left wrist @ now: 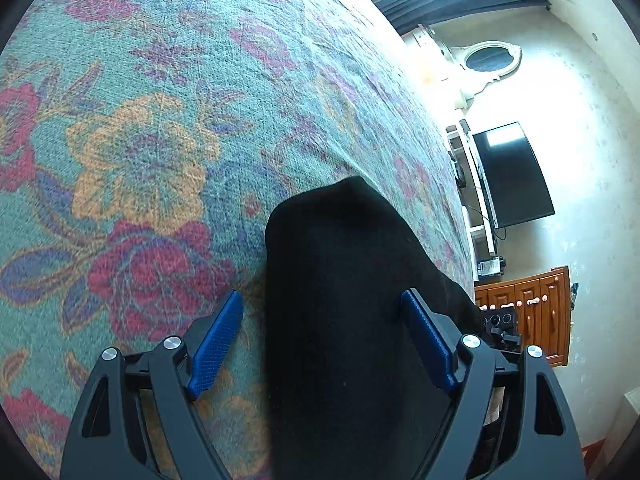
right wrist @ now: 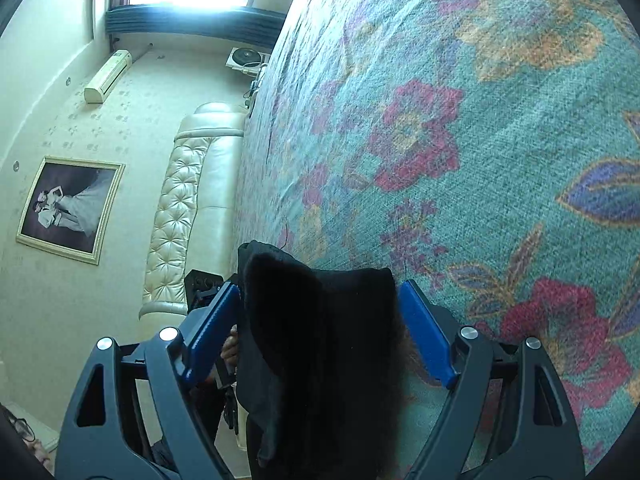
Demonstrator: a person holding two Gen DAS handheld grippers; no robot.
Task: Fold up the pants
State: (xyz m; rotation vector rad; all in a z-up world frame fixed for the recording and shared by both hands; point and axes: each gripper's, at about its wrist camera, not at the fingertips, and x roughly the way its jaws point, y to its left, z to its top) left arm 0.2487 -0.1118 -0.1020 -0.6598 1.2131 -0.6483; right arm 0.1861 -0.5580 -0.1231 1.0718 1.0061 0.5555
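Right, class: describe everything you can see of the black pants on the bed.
The pants are plain black, of soft matte cloth, fuzzy along one edge in the right wrist view. They lie bunched in folds on the floral bedspread, near its edge. In each view the cloth runs between the blue fingers of an open gripper; whether the fingers touch it is unclear. No waistband, pockets or hems can be made out.

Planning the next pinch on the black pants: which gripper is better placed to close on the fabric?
Right gripper, marginally: the black pants fill most of the gap between its open jaws. In the left gripper a gap remains beside one pad.
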